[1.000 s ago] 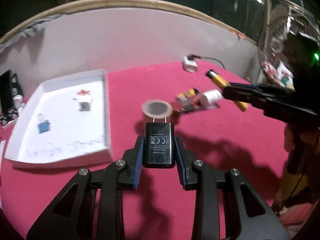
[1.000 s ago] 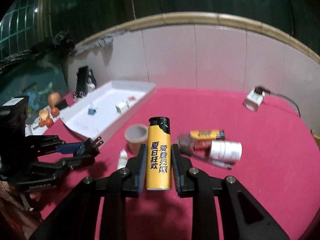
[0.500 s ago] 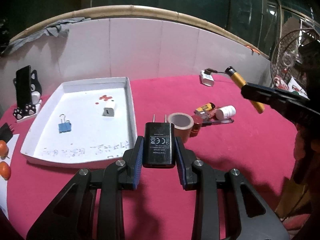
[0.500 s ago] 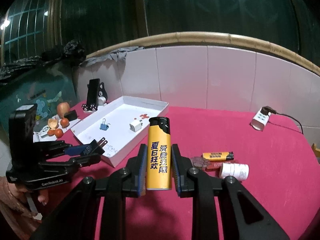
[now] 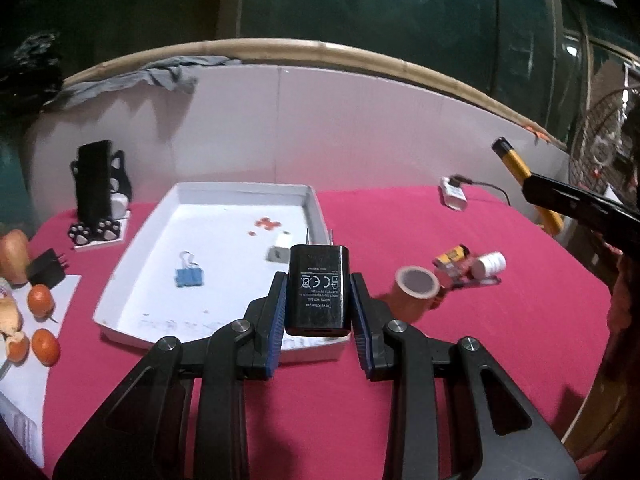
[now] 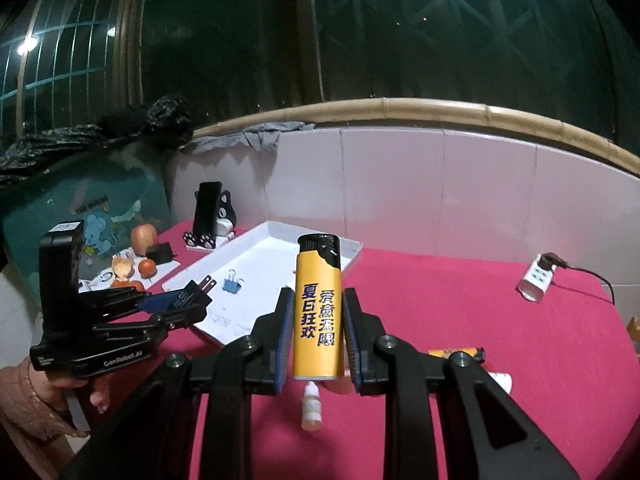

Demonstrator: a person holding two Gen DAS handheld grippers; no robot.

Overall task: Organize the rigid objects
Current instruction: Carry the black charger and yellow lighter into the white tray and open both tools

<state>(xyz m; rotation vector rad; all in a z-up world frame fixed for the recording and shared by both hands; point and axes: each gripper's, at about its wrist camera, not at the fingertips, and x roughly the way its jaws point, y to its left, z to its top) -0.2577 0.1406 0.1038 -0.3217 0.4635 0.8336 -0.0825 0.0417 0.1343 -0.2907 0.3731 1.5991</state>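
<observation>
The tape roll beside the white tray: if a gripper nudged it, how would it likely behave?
The tape roll looks tipped partly onto its curved side with its open core showing, so a nudge could probably set it rolling across the red tablecloth. The hollow core suggests it is light. It seems stiff enough to pinch across the rim without collapsing.

Desk (image 5: 440,380): covered in matt pink cloth. Charger (image 5: 319,290): glossy black plastic. Lighter (image 6: 318,312): smooth yellow plastic. Tray (image 5: 224,216): matt white card.

Black hand-held gripper (image 5: 319,316), blue pads (image 5: 277,320), silver screws, white lettering
</observation>
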